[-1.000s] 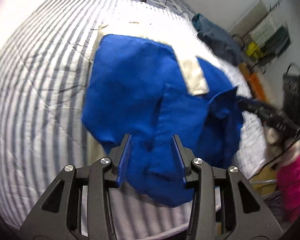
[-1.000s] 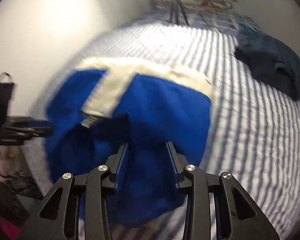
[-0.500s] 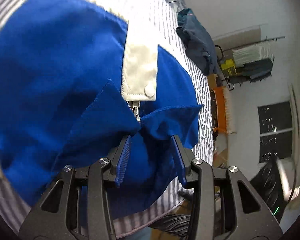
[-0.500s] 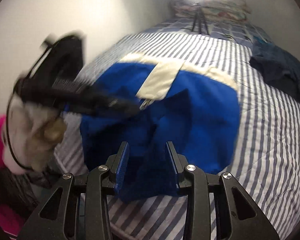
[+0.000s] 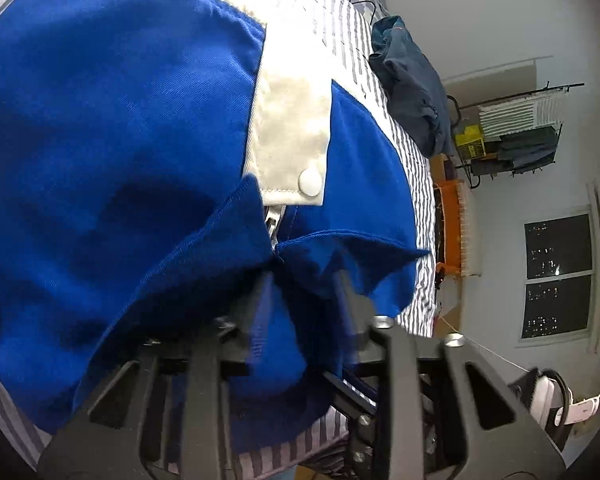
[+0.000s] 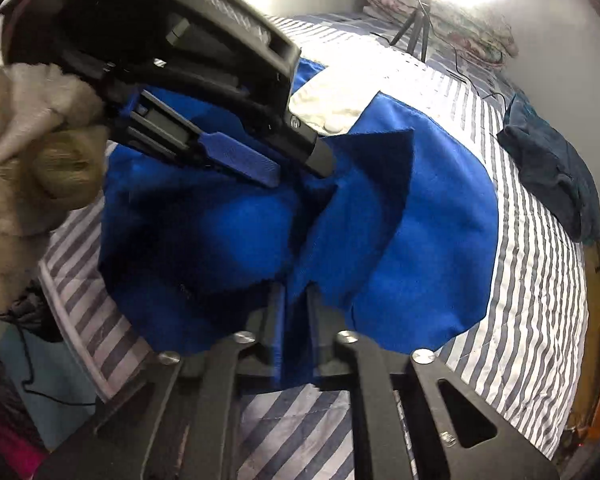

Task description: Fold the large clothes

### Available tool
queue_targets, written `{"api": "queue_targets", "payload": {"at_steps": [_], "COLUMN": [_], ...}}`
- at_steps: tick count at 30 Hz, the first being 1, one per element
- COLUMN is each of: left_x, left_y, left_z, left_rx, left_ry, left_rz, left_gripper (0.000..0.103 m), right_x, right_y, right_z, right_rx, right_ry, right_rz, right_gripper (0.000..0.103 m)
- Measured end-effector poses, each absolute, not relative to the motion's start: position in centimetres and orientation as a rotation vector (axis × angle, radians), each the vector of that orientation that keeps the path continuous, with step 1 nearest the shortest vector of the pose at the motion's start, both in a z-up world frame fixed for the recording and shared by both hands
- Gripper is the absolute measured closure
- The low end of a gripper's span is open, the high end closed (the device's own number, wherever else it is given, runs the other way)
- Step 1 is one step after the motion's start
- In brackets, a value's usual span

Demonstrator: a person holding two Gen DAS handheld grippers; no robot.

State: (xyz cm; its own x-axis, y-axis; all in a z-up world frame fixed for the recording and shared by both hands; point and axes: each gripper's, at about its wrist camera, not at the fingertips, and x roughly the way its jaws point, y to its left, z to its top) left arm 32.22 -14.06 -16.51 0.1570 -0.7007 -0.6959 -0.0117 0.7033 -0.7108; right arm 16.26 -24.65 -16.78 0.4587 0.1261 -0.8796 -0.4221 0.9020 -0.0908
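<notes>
A large blue garment [image 5: 120, 120] [image 6: 420, 240] with a cream placket [image 5: 292, 120] [image 6: 332, 100] and a white snap [image 5: 310, 179] lies spread on the striped bed [image 6: 532, 300]. My left gripper [image 5: 302, 280] is blurred. Its jaws are closing on a bunched blue fold just below the zipper [image 5: 274, 224]. The right wrist view shows the same left gripper [image 6: 298, 172], held by a gloved hand [image 6: 32, 160], with its tips in the gathered cloth. My right gripper [image 6: 295, 292] is shut on the near blue edge.
A dark teal garment [image 5: 412, 92] [image 6: 552, 168] lies in a heap on the bed's far side. A tripod [image 6: 414, 36] with a bright ring light stands at the head of the bed. Beyond the bed are an orange crate [image 5: 452, 224], a drying rack [image 5: 516, 132] and a window [image 5: 558, 276].
Both grippers dropped closer to the garment's near edge and narrowed onto blue fabric. The left gripper now looms large and closer in the right wrist view.
</notes>
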Motion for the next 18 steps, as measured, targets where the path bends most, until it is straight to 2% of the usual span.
{"api": "queue_targets", "payload": {"at_steps": [8,12,15,18], "left_x": [31.9,30.5,29.6,29.7], "left_y": [-14.3,-12.9,-10.7,-8.4], "left_z": [-15.8,-13.3,-10.6,-9.4], "left_rx": [-0.621,-0.567,-0.534,-0.491], "left_ry": [1.314,1.270,1.180,1.093], "left_rz": [-0.565,-0.593,-0.630,-0.584], "left_gripper": [0.094,0.094,0.094,0.092], "right_x": [15.0,14.5,14.7,16.1], "right_y": [-26.4,-26.6,-27.7,-29.0], "right_z": [-15.6,-15.3,-13.2,-10.7], "right_rx": [-0.290,-0.327,-0.227,-0.057], "right_ry": [1.029,1.046,1.028,0.946], "right_rz": [0.392,0.469,0.551,0.614], "right_gripper": [0.101,0.101,0.095,0.095]}}
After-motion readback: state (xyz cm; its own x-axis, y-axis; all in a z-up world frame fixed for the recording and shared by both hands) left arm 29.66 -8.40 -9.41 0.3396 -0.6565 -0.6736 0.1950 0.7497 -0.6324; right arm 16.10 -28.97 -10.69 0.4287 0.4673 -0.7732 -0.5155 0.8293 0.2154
